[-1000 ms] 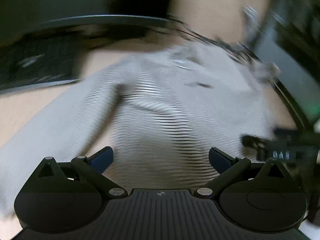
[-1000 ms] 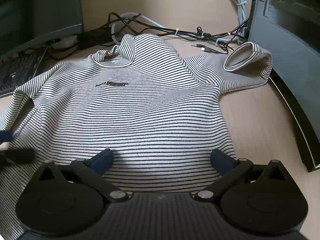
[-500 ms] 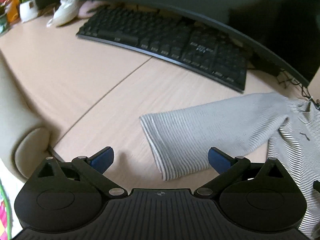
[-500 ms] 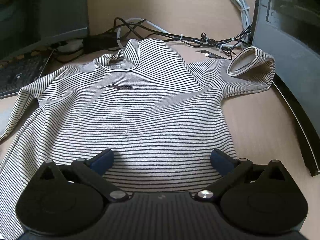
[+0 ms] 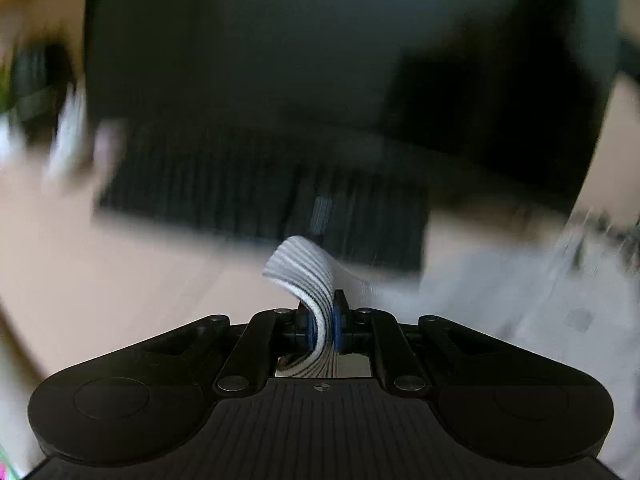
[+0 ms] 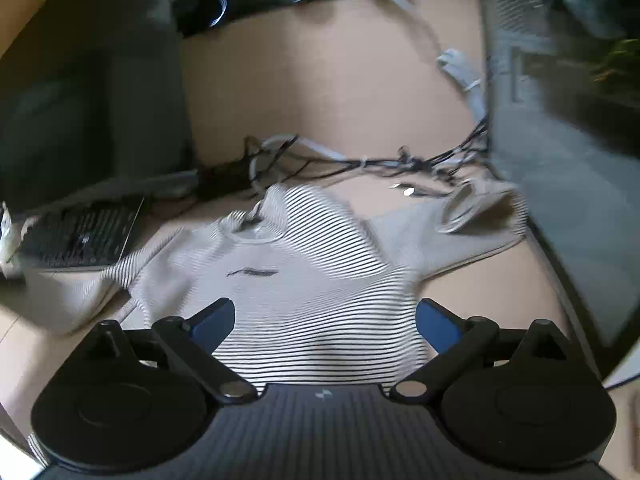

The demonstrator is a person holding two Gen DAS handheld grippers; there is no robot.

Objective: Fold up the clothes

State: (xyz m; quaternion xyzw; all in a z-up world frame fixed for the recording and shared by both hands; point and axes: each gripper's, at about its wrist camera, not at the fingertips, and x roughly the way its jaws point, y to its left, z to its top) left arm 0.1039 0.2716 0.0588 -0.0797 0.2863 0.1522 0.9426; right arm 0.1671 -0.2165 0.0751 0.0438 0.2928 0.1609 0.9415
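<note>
A black-and-white striped long-sleeved shirt [image 6: 316,276] lies spread front-up on the wooden desk [image 6: 320,88]. In the left wrist view my left gripper [image 5: 323,326] is shut on the cuff of the shirt's left sleeve [image 5: 308,268], which curls up out of the blue pads; the rest of that sleeve trails off blurred to the right. In the right wrist view my right gripper [image 6: 325,320] hangs open above the shirt's lower body, with nothing between its blue fingers [image 6: 214,318]. The right sleeve [image 6: 476,216] lies folded back at the far right.
A black keyboard [image 5: 264,196] and a dark monitor [image 5: 320,52] stand behind the left sleeve. A tangle of cables [image 6: 360,160] runs along the desk behind the collar. A dark computer case [image 6: 560,152] borders the shirt on the right.
My left gripper swung from the shirt body to the left sleeve's cuff, closed on it and lifted it. My right gripper rose and drew back, so the shirt looks smaller.
</note>
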